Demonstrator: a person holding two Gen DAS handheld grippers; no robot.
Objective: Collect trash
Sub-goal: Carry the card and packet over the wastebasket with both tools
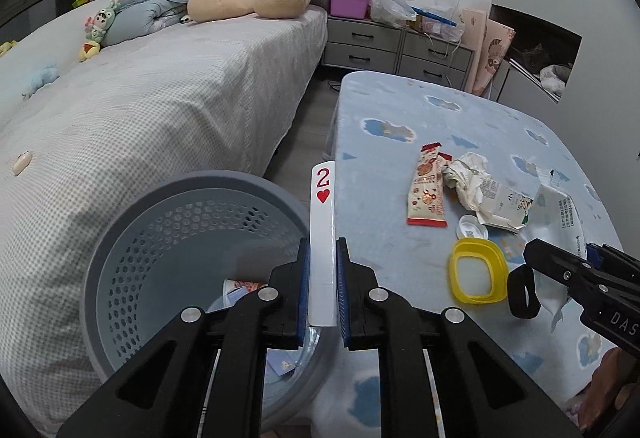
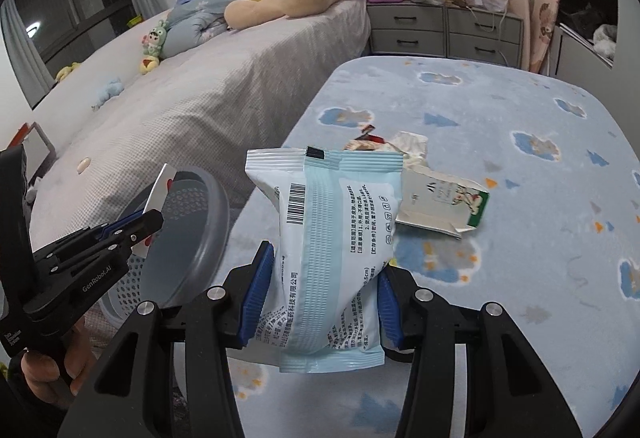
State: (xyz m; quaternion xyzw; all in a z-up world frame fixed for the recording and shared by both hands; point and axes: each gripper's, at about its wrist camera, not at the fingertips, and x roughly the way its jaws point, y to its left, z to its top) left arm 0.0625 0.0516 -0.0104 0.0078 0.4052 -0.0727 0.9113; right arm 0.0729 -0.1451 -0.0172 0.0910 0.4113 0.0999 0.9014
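The left gripper [image 1: 322, 278] pinches a playing card [image 1: 322, 238] edge-on above the bin [image 1: 192, 238]; that thin grip could slip and drop it beside the rim. The right gripper [image 2: 320, 298], half-open, squeezes a wipes packet [image 2: 332, 258] over the table [image 2: 520, 157], where the remaining trash lies.

Your left gripper [image 1: 322, 278]: black linkage arms, silver pivot screws, ribbed blue pads, white "GenRobot.AI" lettering; your right gripper [image 2: 324, 302]: matching black frame, silver screws, blue pads, black strap loop.

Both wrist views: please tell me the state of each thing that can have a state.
left gripper: shut on the playing card
right gripper: shut on the wet-wipe pack
bin: open, some trash inside
snack wrapper: lying flat on table
carton: crushed
yellow lid: lying on table
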